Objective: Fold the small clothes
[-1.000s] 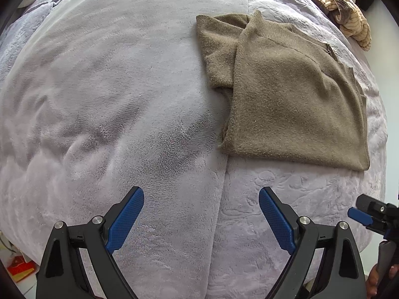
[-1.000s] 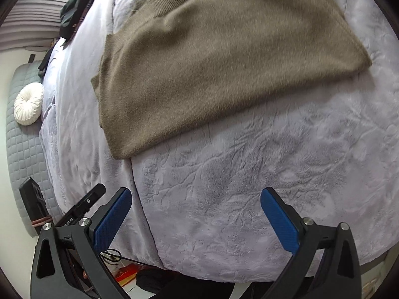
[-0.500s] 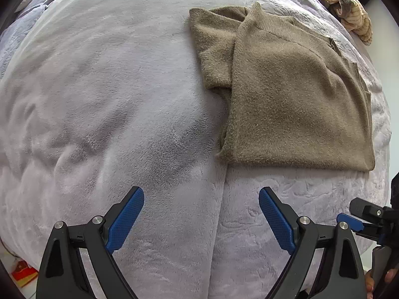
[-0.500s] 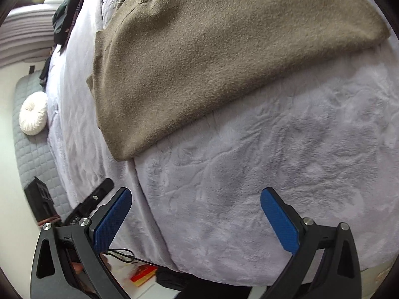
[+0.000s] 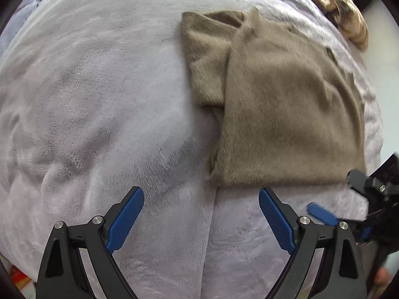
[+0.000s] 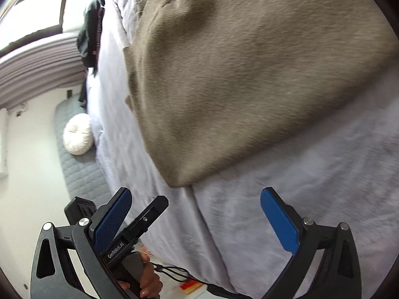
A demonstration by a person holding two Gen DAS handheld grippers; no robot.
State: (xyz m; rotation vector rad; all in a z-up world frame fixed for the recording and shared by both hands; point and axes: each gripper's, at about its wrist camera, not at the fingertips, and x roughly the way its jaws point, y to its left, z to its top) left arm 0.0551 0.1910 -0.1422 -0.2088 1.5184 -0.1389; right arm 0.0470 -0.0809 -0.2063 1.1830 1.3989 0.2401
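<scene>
Sweater half-folded on bed | I hold left gripper and right gripper near its hem, jaws spread, empty, ready to pinch.

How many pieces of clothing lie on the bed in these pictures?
3 visible: a brown sweater flat on the grey blanket just ahead of both open grippers, a tan patterned garment at the far right edge, and dark clothes far left. More may be hidden.
</scene>
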